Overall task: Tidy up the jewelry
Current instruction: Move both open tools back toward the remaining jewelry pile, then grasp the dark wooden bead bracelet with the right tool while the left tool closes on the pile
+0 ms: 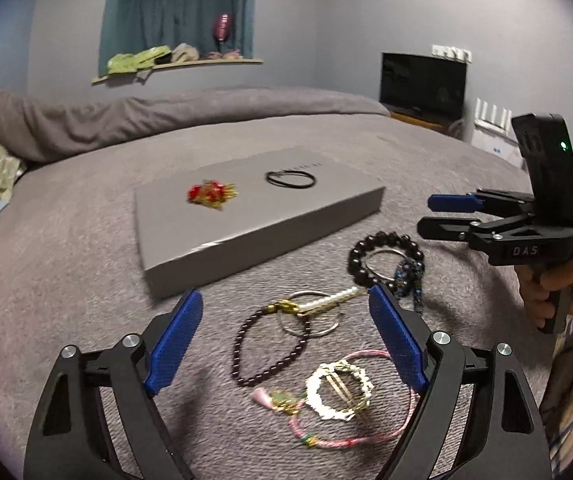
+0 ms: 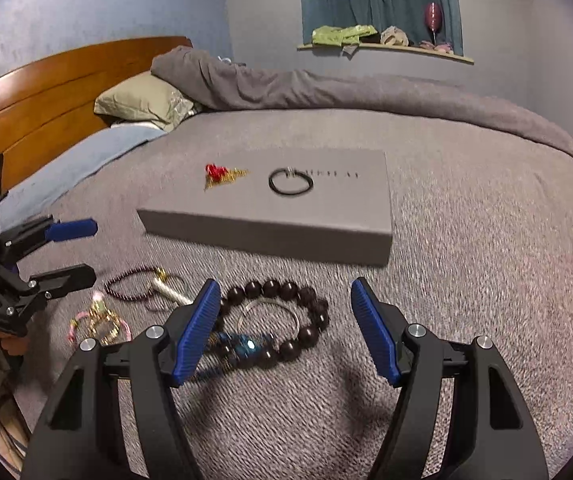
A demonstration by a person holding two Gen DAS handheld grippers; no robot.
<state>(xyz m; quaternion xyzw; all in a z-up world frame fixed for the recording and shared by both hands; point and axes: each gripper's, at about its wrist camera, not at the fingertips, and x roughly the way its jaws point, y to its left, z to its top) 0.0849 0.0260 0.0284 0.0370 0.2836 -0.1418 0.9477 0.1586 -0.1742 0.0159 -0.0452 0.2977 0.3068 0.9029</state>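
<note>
Two pieces, a red-gold ornament (image 1: 211,193) and a black ring (image 1: 290,179), lie on the grey box (image 1: 246,224); the rest sits on the blanket just in front of it. The left gripper (image 1: 286,344) and right gripper (image 2: 286,332) both gape empty; most sorting seems left.

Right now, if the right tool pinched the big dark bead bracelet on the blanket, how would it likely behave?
The big dark bead bracelet would probably sag: separate round beads, likely strung. It looks fairly heavy for its size. A thin metal ring lies inside it and a blue beaded piece overlaps it, so either might drag along.
</note>
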